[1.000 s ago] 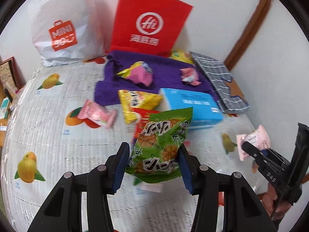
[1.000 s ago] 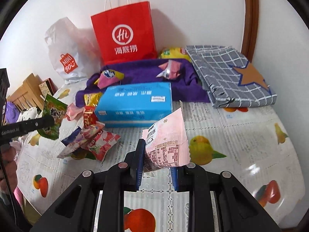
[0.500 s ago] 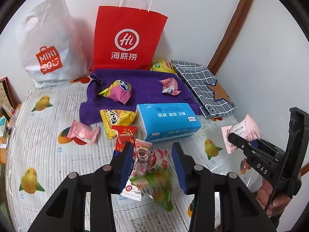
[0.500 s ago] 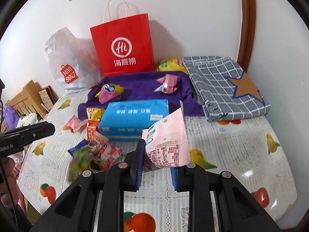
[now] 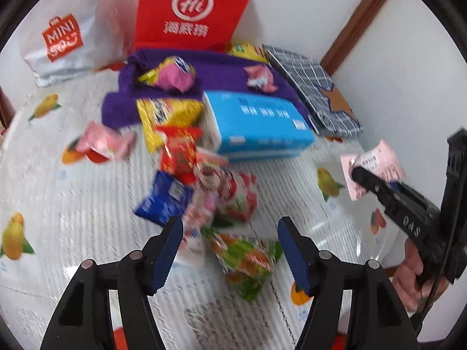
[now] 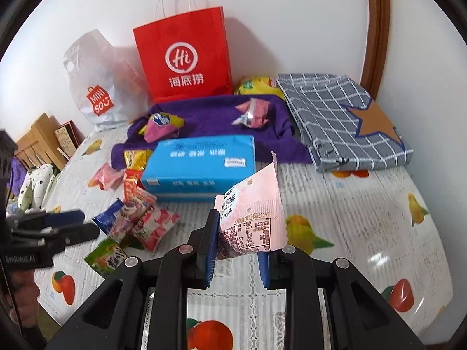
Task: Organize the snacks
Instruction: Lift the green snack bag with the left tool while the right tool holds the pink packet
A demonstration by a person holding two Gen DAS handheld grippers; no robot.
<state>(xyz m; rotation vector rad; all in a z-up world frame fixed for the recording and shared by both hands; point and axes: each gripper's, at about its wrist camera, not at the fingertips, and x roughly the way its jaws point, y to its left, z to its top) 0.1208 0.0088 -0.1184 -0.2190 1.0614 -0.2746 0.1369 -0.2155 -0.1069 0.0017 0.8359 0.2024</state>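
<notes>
My left gripper [image 5: 230,242] is open and empty, just above a green snack packet [image 5: 248,258] that lies on the table next to a pile of snacks: a blue packet [image 5: 165,198], red-and-white strawberry packets [image 5: 233,192] and a red packet [image 5: 178,151]. The green packet also shows in the right wrist view [image 6: 106,255]. My right gripper [image 6: 236,250] is shut on a pale pink snack packet [image 6: 252,221] and holds it above the table, right of the pile. It also shows in the left wrist view [image 5: 370,172].
A blue tissue box [image 6: 198,169] lies behind the pile. A purple cloth [image 6: 210,116] holds two wrapped snacks. A red paper bag [image 6: 184,55], a white Miniso bag [image 6: 96,87] and a folded grey checked cloth [image 6: 344,116] stand at the back by the wall.
My left gripper opened and dropped the green packet onto the table beside the pile. My right gripper kept hold of the pink packet and barely moved.
</notes>
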